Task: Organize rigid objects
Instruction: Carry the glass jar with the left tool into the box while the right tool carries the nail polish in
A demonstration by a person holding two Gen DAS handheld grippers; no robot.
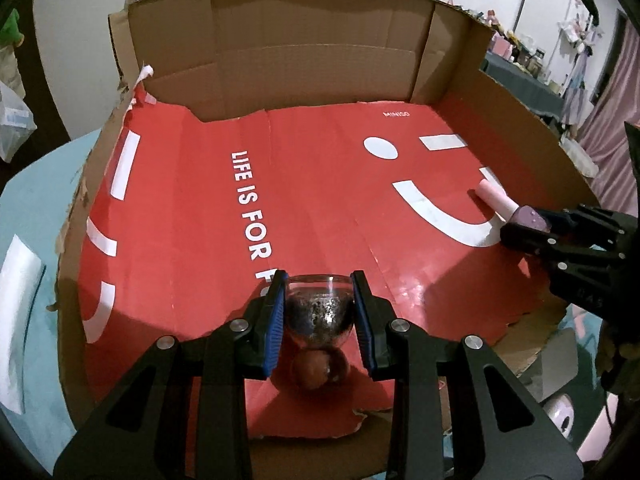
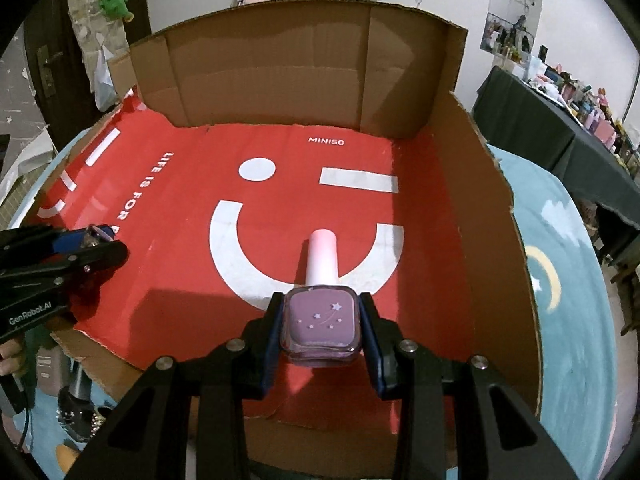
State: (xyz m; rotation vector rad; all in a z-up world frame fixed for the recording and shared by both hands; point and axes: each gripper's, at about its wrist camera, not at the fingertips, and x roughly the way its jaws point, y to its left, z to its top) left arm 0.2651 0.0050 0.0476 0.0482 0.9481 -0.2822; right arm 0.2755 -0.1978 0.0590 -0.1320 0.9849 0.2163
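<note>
Cluttered room behind, pale blue worktop (image 2: pixel 568 320) below, and centre stage a shallow brown cardboard box (image 1: pixel 304 60) lined with a glossy red printed sheet (image 1: pixel 192 216) carrying a white smiley. Both hands are loaded over the box's near edge!

On the left, the left gripper (image 1: pixel 320 320) has its blue-padded fingers (image 1: pixel 274 328) pressed against either side of a small clear glass goblet with a dark speckled lining (image 1: pixel 320 312), rim pointing away, its round foot tucked back toward the camera. Pinching the bowl's widest part looks like the safest way to stop a round glass rolling free.

Over on the right, the right gripper (image 2: pixel 322 332) squeezes the square mauve body of a star-printed nail polish bottle with a pale pink cap (image 2: pixel 322 320), cap aimed forward over the smiley. Flat sides suit flat pads, a secure hold.

My read: both items are about to be set down inside, well apart.
</note>
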